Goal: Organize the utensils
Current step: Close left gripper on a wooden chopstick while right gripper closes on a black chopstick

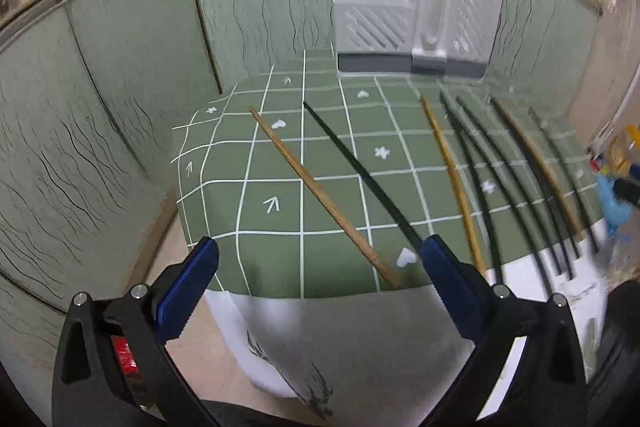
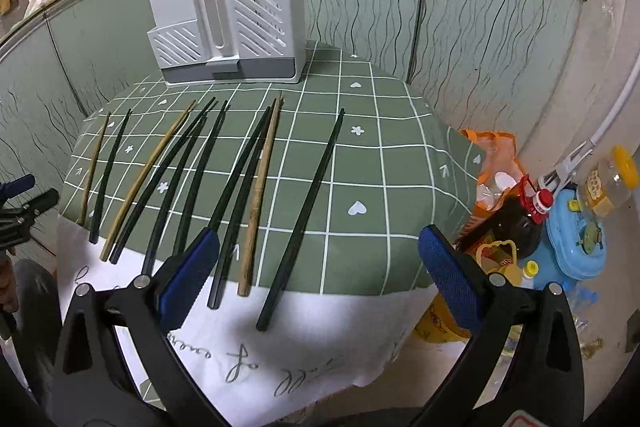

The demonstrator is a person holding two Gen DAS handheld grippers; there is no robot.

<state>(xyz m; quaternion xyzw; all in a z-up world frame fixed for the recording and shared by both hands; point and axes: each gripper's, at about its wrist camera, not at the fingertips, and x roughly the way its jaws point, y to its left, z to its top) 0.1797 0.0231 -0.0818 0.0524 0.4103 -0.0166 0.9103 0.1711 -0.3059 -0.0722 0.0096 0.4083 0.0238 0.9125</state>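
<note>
Several chopsticks lie on a green checked tablecloth (image 2: 360, 163). In the left wrist view a wooden chopstick (image 1: 320, 199) and a black chopstick (image 1: 360, 171) lie between my open left gripper's (image 1: 320, 259) fingers, with more chopsticks (image 1: 500, 179) to the right. In the right wrist view black chopsticks (image 2: 192, 167), a wooden chopstick (image 2: 260, 195) and a lone black chopstick (image 2: 308, 215) lie in a row. My right gripper (image 2: 318, 251) is open and empty above the table's near edge. A white slotted utensil holder (image 2: 232, 27) stands at the back; it also shows in the left wrist view (image 1: 416, 19).
Green patterned wall panels (image 2: 460, 7) surround the table. Bottles and a blue container (image 2: 576, 239) and an orange bag (image 2: 492, 163) stand to the right of the table. The cloth's white hem (image 2: 320, 347) hangs over the near edge.
</note>
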